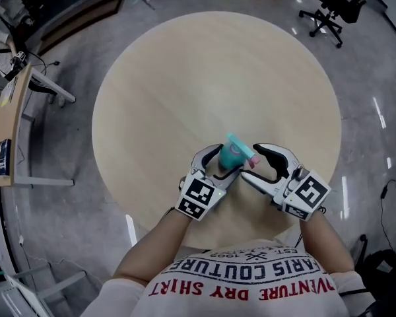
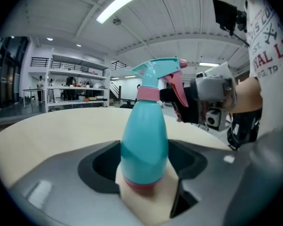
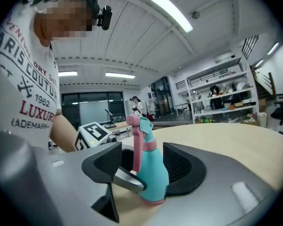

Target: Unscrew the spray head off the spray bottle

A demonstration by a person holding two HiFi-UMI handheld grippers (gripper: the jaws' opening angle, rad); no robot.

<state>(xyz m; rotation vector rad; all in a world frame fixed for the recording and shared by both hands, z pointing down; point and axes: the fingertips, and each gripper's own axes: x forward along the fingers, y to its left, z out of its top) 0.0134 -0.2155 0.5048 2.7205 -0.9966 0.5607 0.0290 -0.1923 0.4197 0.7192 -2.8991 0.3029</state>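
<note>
Left gripper (image 1: 219, 166) fingers clamped on bottle (image 2: 144, 145), right gripper (image 1: 253, 164) fingers wide; bottle may be tipped if spray head (image 2: 158, 74) is grabbed off-centre.

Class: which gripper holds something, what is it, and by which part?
The left gripper holds the spray bottle by its lower body; the right gripper stands open around it.

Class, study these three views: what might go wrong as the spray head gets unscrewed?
1. The pink trigger points toward the open right hand-held gripper; closing on it rather than the collar might squirt or slip.
2. The left hand-held gripper grips the spray bottle on its smooth, rounded body, so the bottle may spin with the spray head.
</note>
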